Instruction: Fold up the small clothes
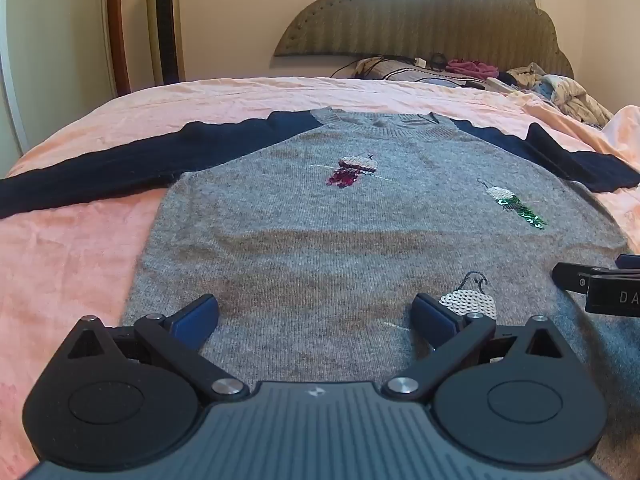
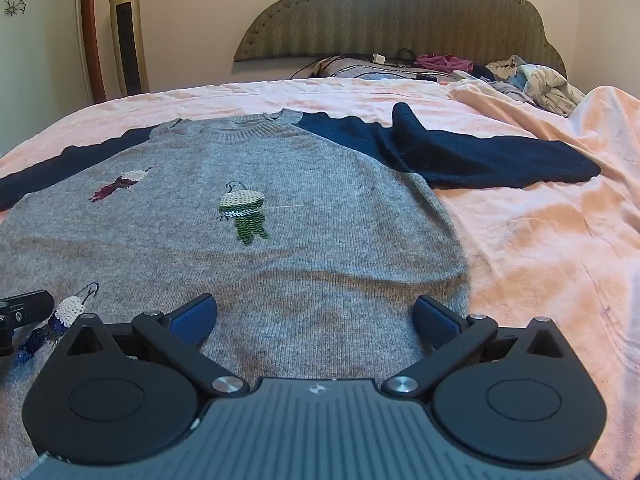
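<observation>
A small grey sweater with dark blue sleeves lies flat, front side up, in the middle of the pink bedsheet. Its collar points toward the headboard, and the sleeves are spread out to both sides. The right sleeve has a raised fold close to the shoulder. Three sequin figures decorate the sweater: a red one nearest the collar, a green one further from the collar, and a white one near the hem.

The left gripper hovers over the hem part of the sweater with its jaws wide apart and nothing between them. The right gripper is just beside it, over the same hem part of the sweater, also spread wide and holding nothing. Near the headboard lies a pile of clothes.
</observation>
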`<state>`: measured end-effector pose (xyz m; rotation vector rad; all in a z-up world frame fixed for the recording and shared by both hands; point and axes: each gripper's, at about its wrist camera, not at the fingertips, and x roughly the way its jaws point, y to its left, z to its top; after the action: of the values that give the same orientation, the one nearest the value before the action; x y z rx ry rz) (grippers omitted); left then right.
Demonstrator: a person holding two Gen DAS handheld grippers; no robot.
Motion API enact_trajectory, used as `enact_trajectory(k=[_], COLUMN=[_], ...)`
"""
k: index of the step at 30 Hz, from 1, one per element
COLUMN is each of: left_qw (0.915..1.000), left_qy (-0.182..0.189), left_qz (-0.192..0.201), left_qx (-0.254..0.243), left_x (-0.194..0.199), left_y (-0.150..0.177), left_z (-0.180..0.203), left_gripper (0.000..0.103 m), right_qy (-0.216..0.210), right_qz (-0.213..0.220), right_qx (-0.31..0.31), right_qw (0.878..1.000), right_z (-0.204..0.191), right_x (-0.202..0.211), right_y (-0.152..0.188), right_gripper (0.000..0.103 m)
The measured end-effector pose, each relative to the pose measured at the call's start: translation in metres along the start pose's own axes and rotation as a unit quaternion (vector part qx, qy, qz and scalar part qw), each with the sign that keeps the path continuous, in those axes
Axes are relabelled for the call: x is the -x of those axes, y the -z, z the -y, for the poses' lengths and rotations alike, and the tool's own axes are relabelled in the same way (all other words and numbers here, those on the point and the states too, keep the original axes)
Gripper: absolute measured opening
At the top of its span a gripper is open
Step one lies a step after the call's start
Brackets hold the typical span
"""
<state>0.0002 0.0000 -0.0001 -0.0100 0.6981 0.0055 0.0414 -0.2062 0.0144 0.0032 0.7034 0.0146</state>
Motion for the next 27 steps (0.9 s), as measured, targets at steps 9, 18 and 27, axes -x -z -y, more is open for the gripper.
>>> enact_trajectory(k=[9,18,27], left_qw=[1.0000,1.0000,1.0000], left_qy=[0.000,0.001,-0.002], left_qz=[0.001,0.001,0.000], left_qx=[0.001,0.002,-0.002], left_x=[0.0000,0.0001,-0.0003], left_y=[0.0000,-0.0001,-0.0004], left_z=[0.0002,-0.0001,0.0007], left_gripper=[0.103,0.103,0.103], right_qy=[0.000,-0.001,-0.001], right_qz=[0.000,0.002,0.001], right_qx=[-0.001,-0.002,-0.002], right_qw=[1.000,1.000,1.000], right_z=[0.0002,0.0006,0.0013], right_x=[-0.0006,-0.0012,-0.0010], right_y=[-0.0002,-0.0001,-0.0002], right_gripper=[0.103,0.103,0.103])
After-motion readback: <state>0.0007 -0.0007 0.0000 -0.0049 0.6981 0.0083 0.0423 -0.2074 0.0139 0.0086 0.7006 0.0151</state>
